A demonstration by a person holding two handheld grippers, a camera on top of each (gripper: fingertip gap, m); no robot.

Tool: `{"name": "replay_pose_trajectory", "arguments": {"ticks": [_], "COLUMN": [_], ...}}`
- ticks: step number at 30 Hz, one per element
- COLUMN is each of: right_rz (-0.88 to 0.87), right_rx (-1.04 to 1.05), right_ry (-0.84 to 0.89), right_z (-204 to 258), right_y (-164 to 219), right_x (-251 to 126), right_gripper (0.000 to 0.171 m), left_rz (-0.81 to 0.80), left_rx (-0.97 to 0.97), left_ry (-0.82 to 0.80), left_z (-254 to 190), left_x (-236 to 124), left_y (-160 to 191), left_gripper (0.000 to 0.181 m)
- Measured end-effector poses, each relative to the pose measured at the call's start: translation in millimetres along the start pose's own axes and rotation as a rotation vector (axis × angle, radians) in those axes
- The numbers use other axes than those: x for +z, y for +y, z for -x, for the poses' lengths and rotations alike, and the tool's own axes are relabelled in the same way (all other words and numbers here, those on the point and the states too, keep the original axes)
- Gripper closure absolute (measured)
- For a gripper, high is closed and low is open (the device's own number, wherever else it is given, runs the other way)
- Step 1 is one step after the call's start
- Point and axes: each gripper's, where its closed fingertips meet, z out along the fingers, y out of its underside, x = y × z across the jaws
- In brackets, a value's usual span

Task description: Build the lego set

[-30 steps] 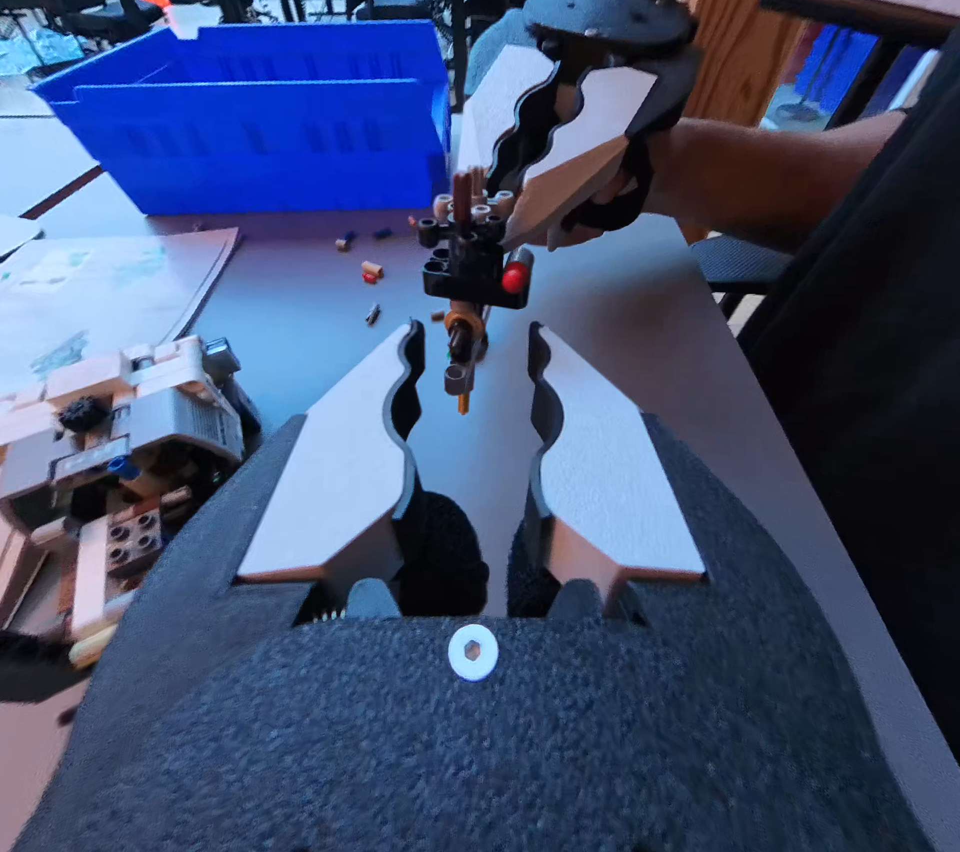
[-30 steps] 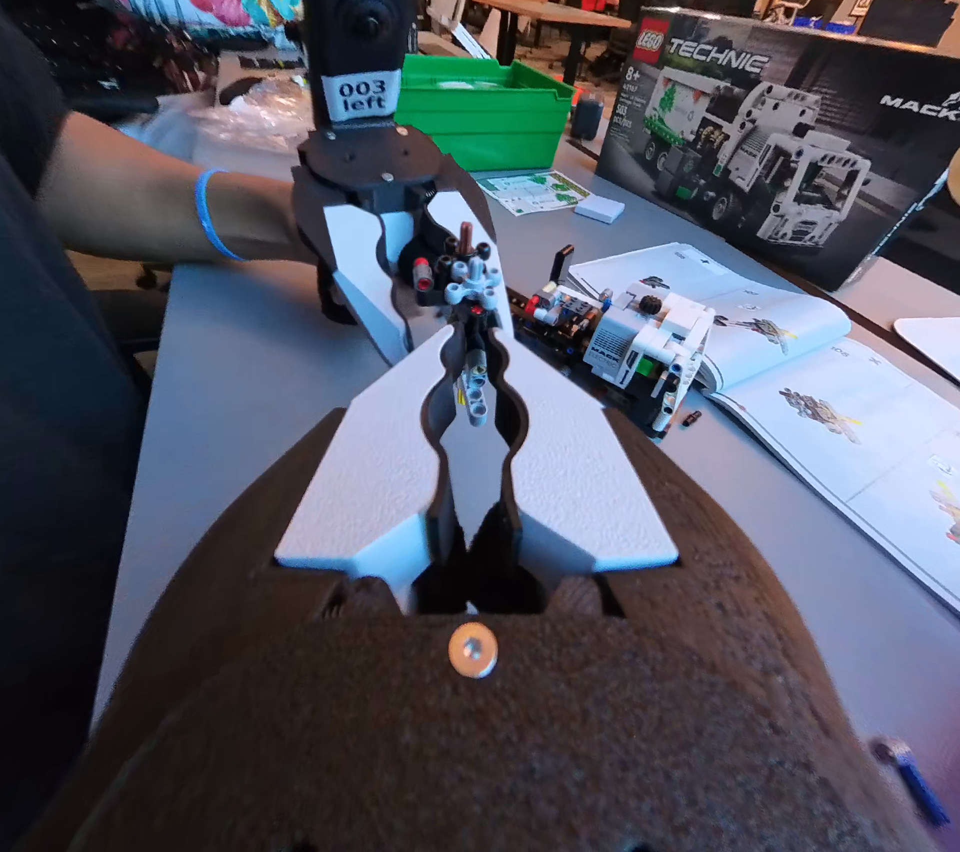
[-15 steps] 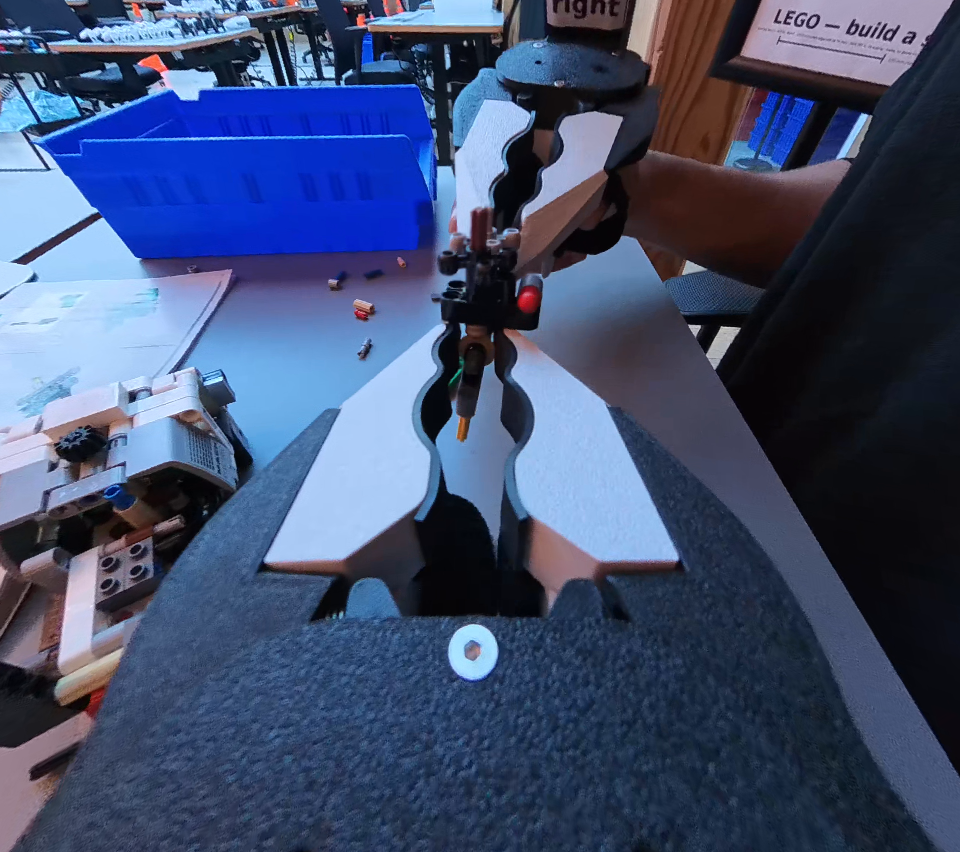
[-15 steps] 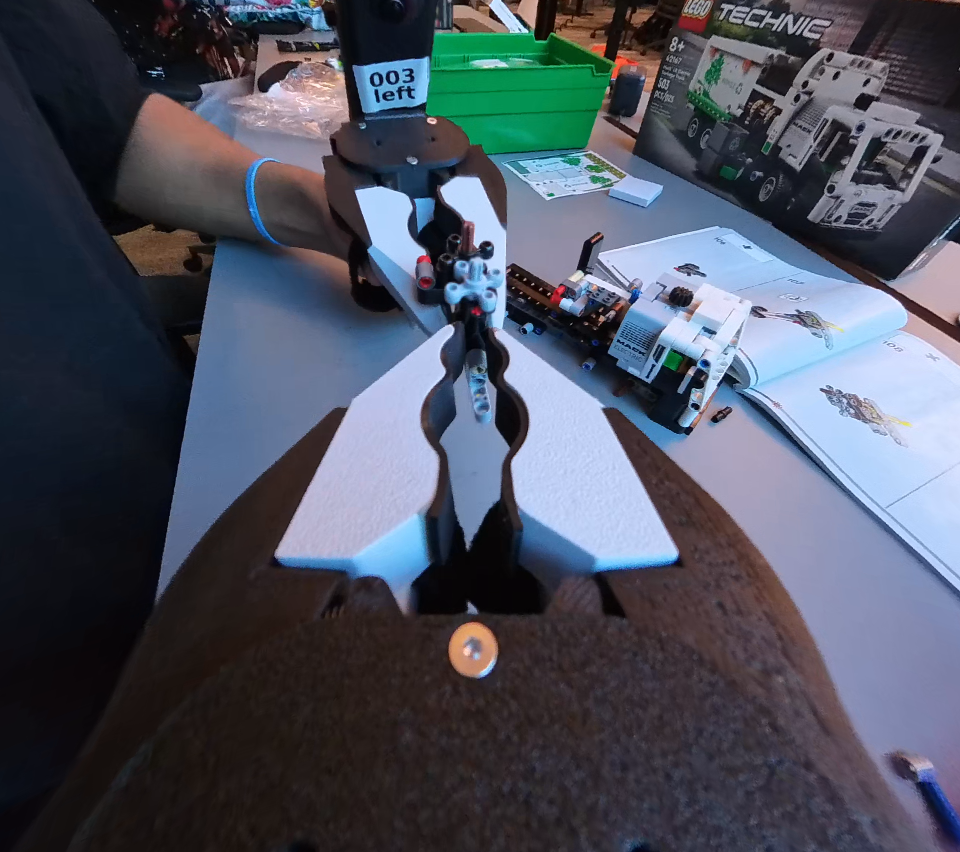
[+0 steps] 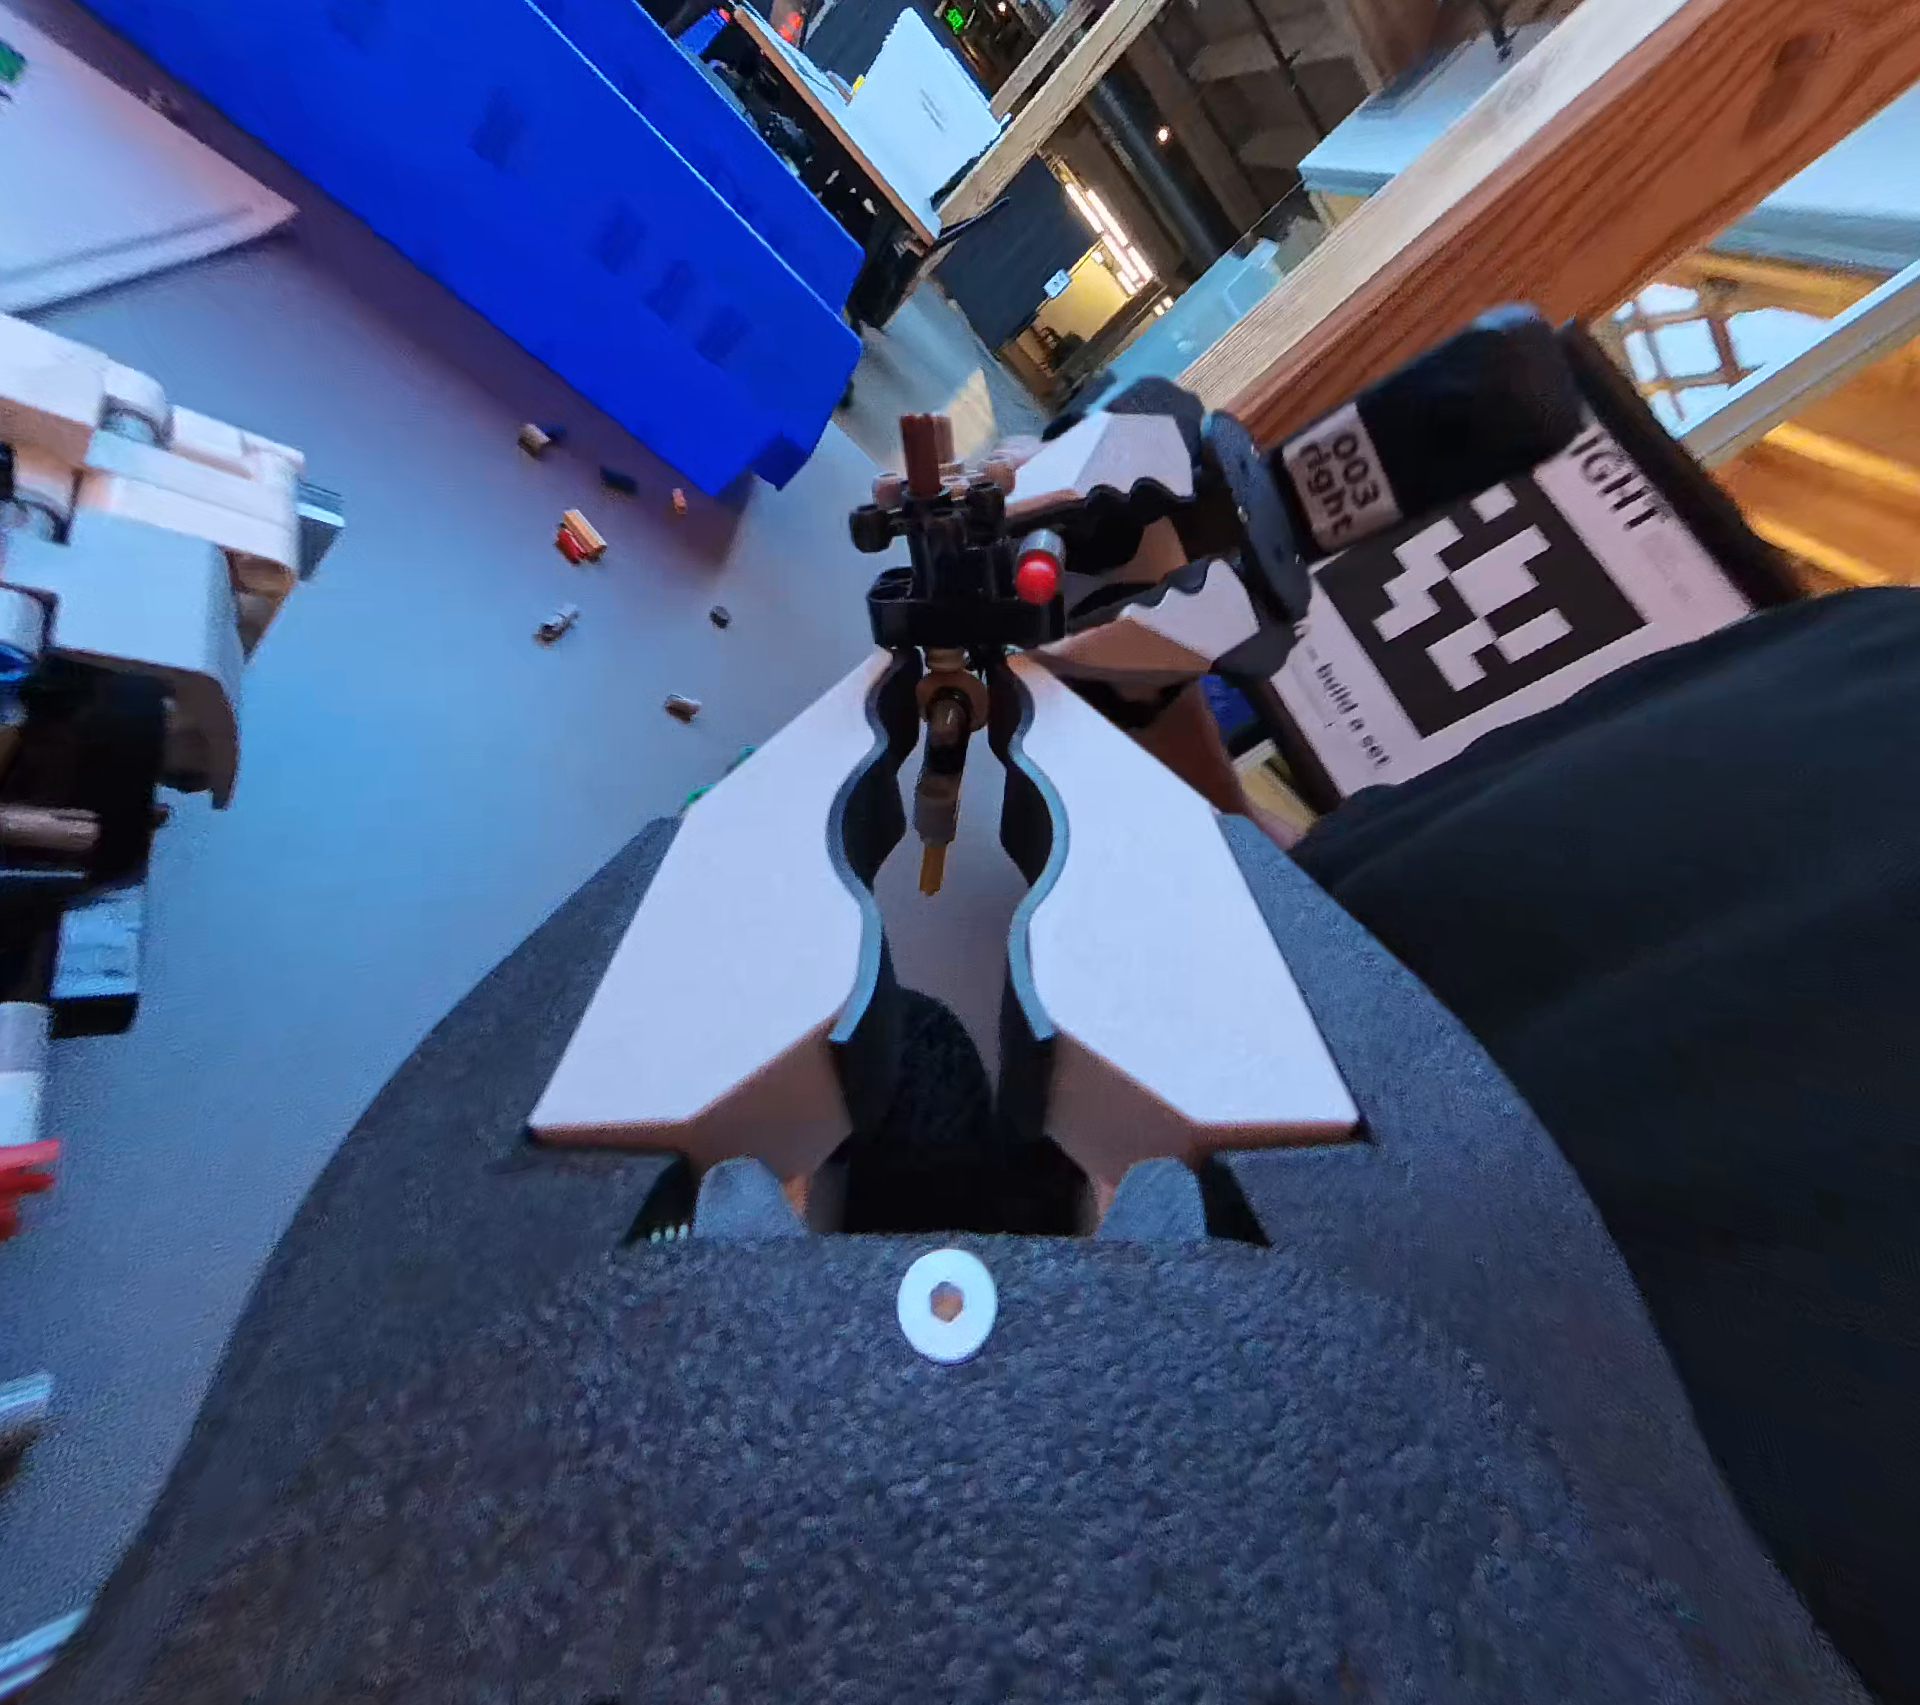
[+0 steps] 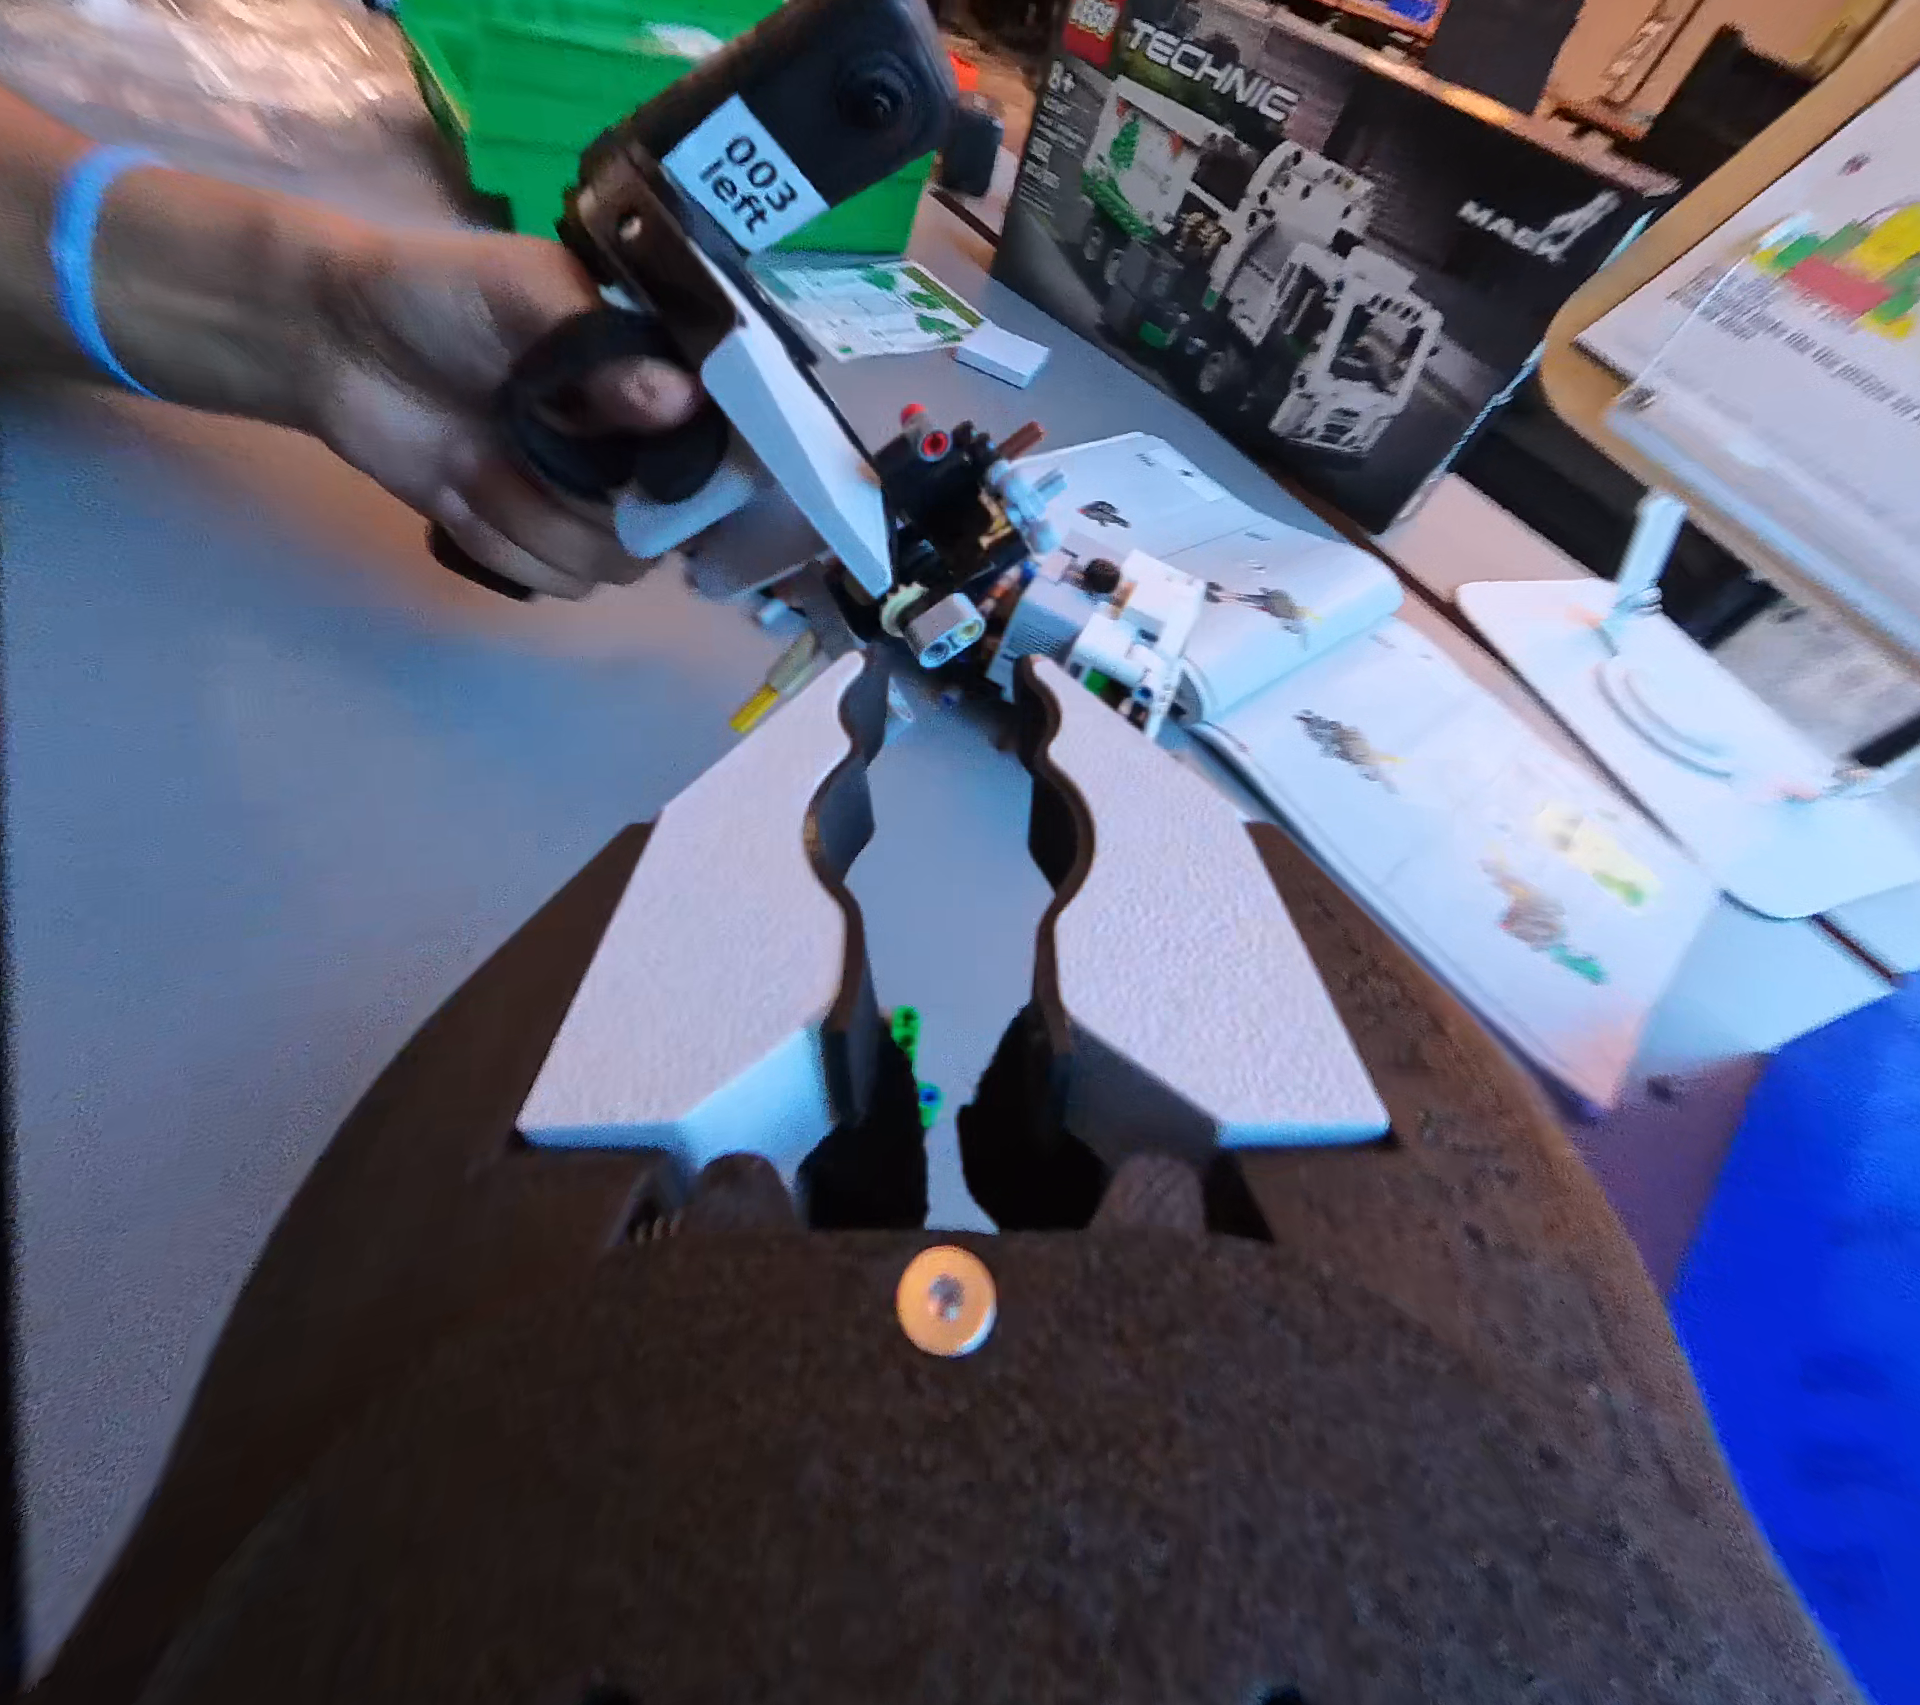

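Observation:
A small black Technic assembly (image 5: 951, 559) with a red pin, tan bushes and a brown axle is held off the grey table (image 5: 436, 772). My left gripper (image 5: 948, 668) is shut on its lower axle, whose yellow tip points back between the fingers. In the right wrist view the assembly (image 6: 940, 502) sits at the tips of the left gripper (image 6: 821, 502), tilted. My right gripper (image 6: 948, 679) is open and empty just short of it. It also shows in the left wrist view (image 5: 1132, 549), to the right of the assembly.
A partly built white truck (image 6: 1117, 632) lies beside an open instruction booklet (image 6: 1434, 803), in front of the set box (image 6: 1299, 201). A green bin (image 6: 520, 45) stands behind. A blue bin (image 5: 416, 76) and loose small pieces (image 5: 577, 533) are on the table. A white stand (image 6: 1662, 720) is at the right. Left and right tips are no more than a few centimetres apart.
My left gripper closed on the assembly's axle. My right gripper then let go, opened and drew back. The left gripper rolled, tilting the assembly.

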Motion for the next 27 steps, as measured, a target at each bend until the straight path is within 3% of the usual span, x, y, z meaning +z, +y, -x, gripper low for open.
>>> {"name": "replay_pose_trajectory", "arguments": {"ticks": [6,10,14,17,22,27], "right_rz": [0.091,0.075,-0.061,-0.141,-0.223,-0.198], "right_rx": [-0.155,-0.099,0.152,0.336,0.359,0.299], "right_ry": [0.034,0.015,-0.109,-0.201,-0.262,-0.247], "right_z": [1,-2,-1,-5,3,10], "right_y": [0,-1,-15,-21,-30,-26], "right_x": [6,7,1,-3,-8,1], "right_gripper": [0.148,0.148,0.147,0.143,0.141,0.141], "left_rz": [-0.002,-0.004,0.006,0.015,0.026,0.048], "left_rx": [-0.129,-0.128,0.051,0.292,0.625,0.760], "left_ry": [0.021,0.033,0.018,-0.018,-0.126,-0.181], "left_z": [-1,-3,-8,-11,-7,0], "left_x": [-1,-1,1,2,1,3], "left_y": [-1,-1,3,5,6,9], "left_gripper": [0.171,0.171,0.171,0.171,0.171,0.171]}}
